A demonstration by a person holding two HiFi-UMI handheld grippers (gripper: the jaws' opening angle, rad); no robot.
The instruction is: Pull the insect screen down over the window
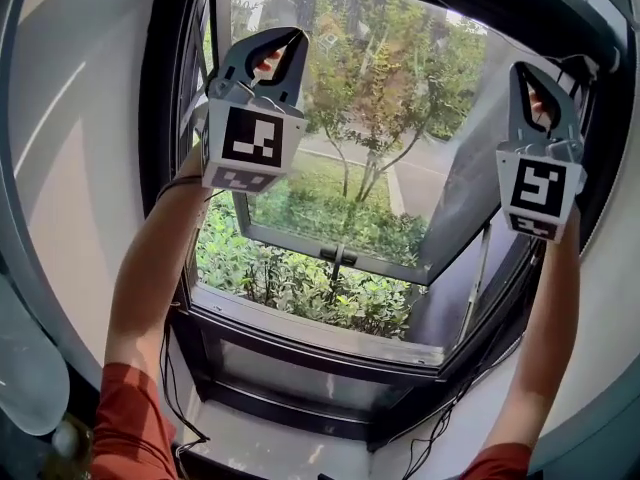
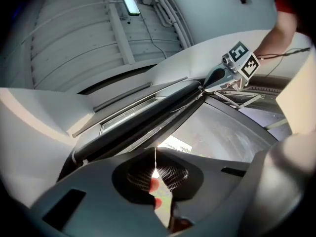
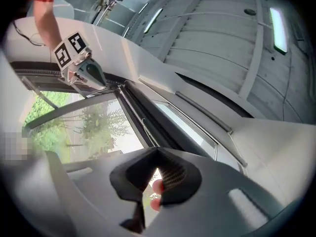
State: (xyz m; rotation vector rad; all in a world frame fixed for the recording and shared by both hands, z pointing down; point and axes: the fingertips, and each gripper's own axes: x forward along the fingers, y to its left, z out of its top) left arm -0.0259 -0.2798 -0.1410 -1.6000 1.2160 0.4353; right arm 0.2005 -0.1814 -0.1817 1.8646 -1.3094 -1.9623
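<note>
The window (image 1: 300,333) has a dark frame and its glass sash (image 1: 335,250) is swung outward over green shrubs. Both arms reach up to the frame's top corners. My left gripper (image 1: 293,36) is at the upper left, shut, with nothing between its jaws. My right gripper (image 1: 521,70) is at the upper right, also shut and empty. In the left gripper view the closed jaws (image 2: 155,154) point at the dark top rail (image 2: 148,120), with the right gripper (image 2: 217,77) further along it. In the right gripper view the same dark rail (image 3: 148,125) runs past the left gripper (image 3: 94,73). No pulled-down screen mesh shows.
White wall panels (image 1: 80,168) flank the window. A white sill (image 1: 270,443) lies below it, with black cables (image 1: 440,433) trailing at the right. A ribbed ceiling with strip lights (image 2: 129,0) is overhead. Trees and a path lie outside.
</note>
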